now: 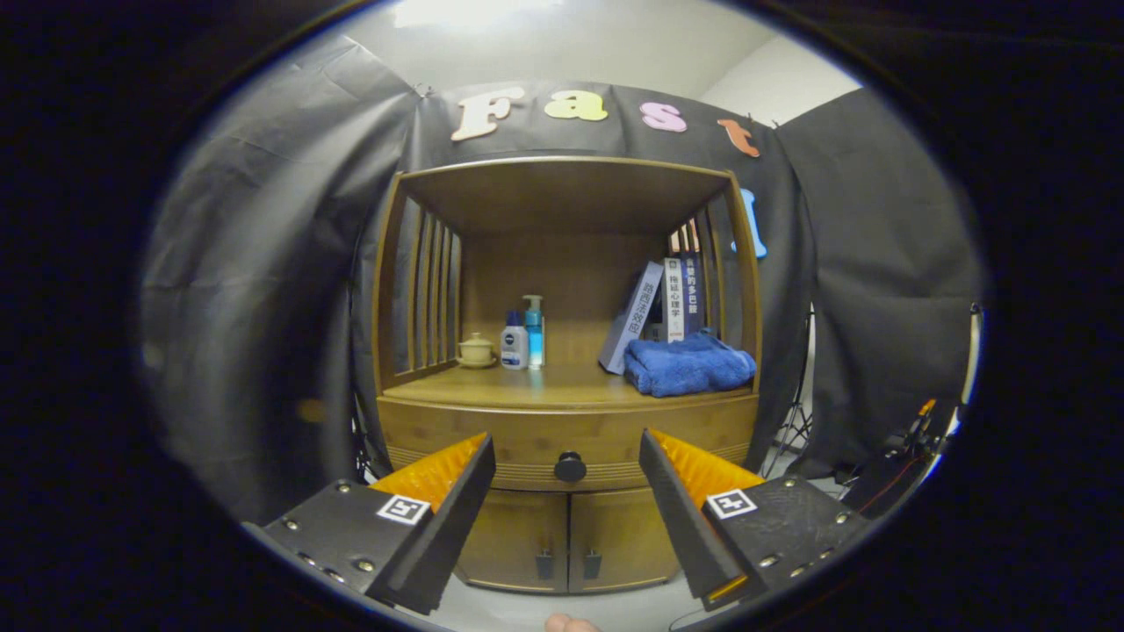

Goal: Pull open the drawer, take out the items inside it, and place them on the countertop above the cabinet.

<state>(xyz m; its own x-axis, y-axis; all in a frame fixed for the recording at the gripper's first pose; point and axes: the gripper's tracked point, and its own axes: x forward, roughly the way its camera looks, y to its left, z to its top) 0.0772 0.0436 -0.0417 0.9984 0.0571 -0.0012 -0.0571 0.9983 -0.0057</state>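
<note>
Drawer (527, 439) closed, knob (570, 466) beyond spread gripper (566, 448) fingers

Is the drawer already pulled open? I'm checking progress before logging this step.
No: the drawer sits flush with the cabinet front, its knob untouched between the open gripper fingers.

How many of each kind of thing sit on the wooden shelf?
Cup: 1
Bottles: 2
Books: 3
Towel: 1
Total: 7
The open gripper is in front of the shut drawer's knob.
</note>
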